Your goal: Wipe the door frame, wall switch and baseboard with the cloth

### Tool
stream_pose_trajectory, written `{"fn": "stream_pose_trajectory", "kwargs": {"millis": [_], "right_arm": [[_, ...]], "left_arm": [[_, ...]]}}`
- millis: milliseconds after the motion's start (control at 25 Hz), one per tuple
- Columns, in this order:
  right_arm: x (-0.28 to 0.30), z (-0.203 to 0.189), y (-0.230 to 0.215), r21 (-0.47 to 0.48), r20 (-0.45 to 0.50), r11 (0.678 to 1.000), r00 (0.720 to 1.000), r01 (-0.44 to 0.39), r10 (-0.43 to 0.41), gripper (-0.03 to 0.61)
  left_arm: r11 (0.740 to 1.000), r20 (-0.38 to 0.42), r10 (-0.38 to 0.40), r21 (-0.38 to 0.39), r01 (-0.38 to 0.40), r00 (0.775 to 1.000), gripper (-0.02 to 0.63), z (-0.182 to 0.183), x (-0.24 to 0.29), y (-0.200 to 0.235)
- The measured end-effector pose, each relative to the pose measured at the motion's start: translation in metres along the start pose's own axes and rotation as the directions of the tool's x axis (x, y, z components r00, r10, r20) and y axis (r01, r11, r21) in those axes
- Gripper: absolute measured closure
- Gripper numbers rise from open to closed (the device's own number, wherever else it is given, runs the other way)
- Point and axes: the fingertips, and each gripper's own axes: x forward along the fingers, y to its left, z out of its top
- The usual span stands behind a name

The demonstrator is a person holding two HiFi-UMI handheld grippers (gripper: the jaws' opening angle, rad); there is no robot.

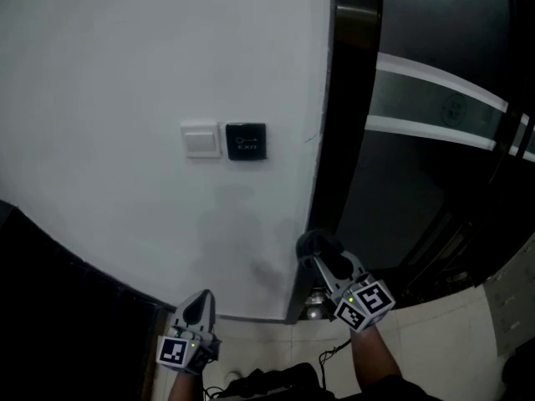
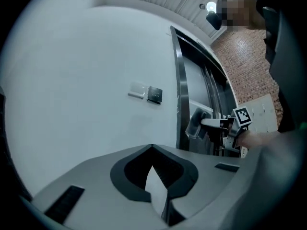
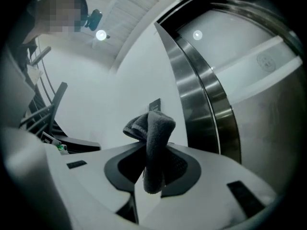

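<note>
The right gripper [image 1: 321, 259] is shut tight on a dark cloth [image 3: 152, 128]. The cloth is bunched up, and a soft lump of it sticks out past the tips of the fingers [image 3: 186, 167].

The cloth is at the low part of the door frame [image 1: 333, 140], on the side where the frame meets the white wall [image 1: 109, 82]. It looks like the cloth touches the edge of the frame, but I cannot tell for sure.

The left gripper [image 1: 203, 301] is to the left of the door frame and a bit lower than the cloth. It is near the bottom of the wall. Its two fingers are pressed together and there is nothing between them. It points up along the wall.

The wall switch [image 1: 201, 139] is white. It is on the wall to the left of the door frame, well above both grippers. A small black panel [image 1: 246, 141] sits just beside the switch, between the switch and the door frame.

The door frame is dark and shiny. To the right of it is a dark glass door [image 1: 418, 199] with a pale band [image 1: 435, 98] across it. Light floor tiles [image 1: 435, 341] lie at the foot of the door frame.
</note>
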Motion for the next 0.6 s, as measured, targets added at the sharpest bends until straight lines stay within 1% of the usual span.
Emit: {"fn": "stream_pose_trajectory", "kwargs": {"millis": [40, 80, 160, 240, 360, 480, 600], "right_arm": [[0.003, 0.012, -0.012, -0.059, 0.007, 0.997, 0.999, 0.042, -0.042, 0.503], [0.004, 0.027, -0.023, -0.127, 0.013, 0.988, 0.996, 0.086, -0.085, 0.503], [0.006, 0.059, -0.038, -0.271, 0.033, 0.948, 0.986, 0.165, -0.162, 0.503], [0.008, 0.090, -0.045, -0.394, 0.058, 0.892, 0.974, 0.222, -0.217, 0.503], [0.012, 0.127, -0.046, -0.531, 0.069, 0.800, 0.956, 0.278, -0.286, 0.503], [0.021, 0.146, -0.041, -0.634, 0.071, 0.710, 0.938, 0.305, -0.340, 0.503], [0.032, 0.152, -0.039, -0.702, 0.075, 0.635, 0.920, 0.323, -0.385, 0.503]], "left_arm": [[1.000, 0.003, -0.014, -0.010, 0.014, 1.000, 0.621, 0.001, 0.005, 0.003], [0.999, 0.005, -0.033, -0.017, 0.033, 0.999, 0.621, 0.003, 0.010, 0.005], [0.997, 0.006, -0.076, -0.012, 0.076, 0.997, 0.621, 0.006, 0.021, 0.007], [0.993, 0.007, -0.118, 0.002, 0.118, 0.993, 0.621, 0.009, 0.036, 0.009], [0.981, 0.031, -0.192, -0.008, 0.192, 0.981, 0.621, 0.018, 0.068, 0.000], [0.973, 0.025, -0.229, -0.014, 0.230, 0.973, 0.621, 0.025, 0.101, -0.017], [0.959, 0.043, -0.283, 0.001, 0.284, 0.958, 0.621, 0.038, 0.123, -0.037]]}}
